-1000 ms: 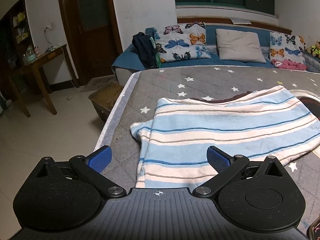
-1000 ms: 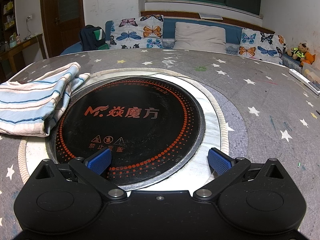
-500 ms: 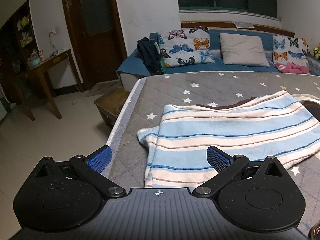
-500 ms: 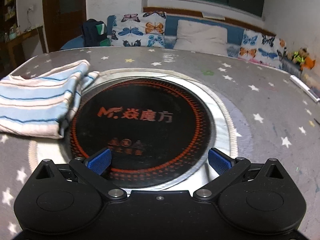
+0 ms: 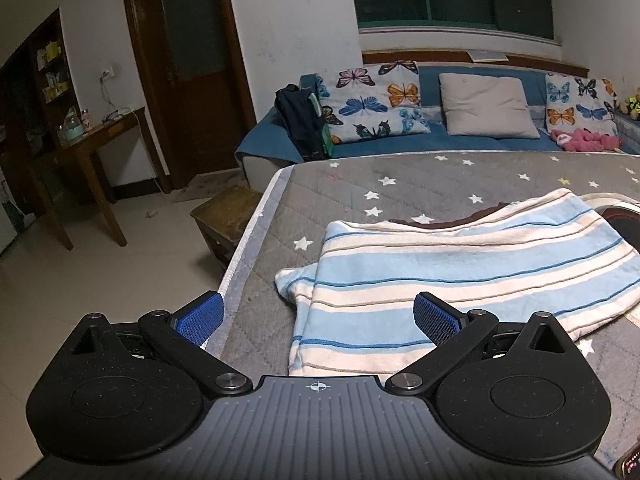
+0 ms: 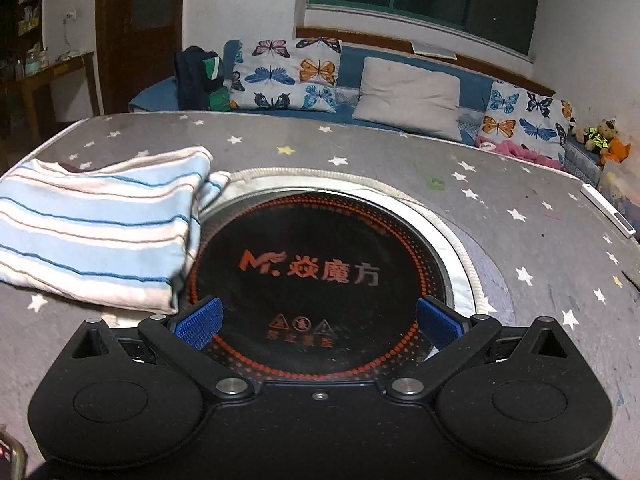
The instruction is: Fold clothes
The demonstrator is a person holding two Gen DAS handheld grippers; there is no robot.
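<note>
A folded garment with light blue and white stripes (image 5: 460, 276) lies on the grey star-patterned table cover (image 5: 400, 184). A dark brown cloth edge (image 5: 452, 220) peeks out behind it. My left gripper (image 5: 318, 320) is open and empty, held above the garment's near left corner. The garment also shows in the right wrist view (image 6: 100, 236), at the left, overlapping the edge of a round black hotplate (image 6: 320, 276). My right gripper (image 6: 318, 320) is open and empty above the hotplate's near rim.
The table's left edge (image 5: 244, 252) drops to a tiled floor with a wooden stool (image 5: 228, 212). A blue sofa with butterfly cushions (image 5: 376, 100) stands behind the table. A white remote (image 6: 608, 210) lies at the table's right edge.
Both grippers have pulled back and risen, so the garment and hotplate sit farther off in view. The garment has not moved. Both grippers stay open.
</note>
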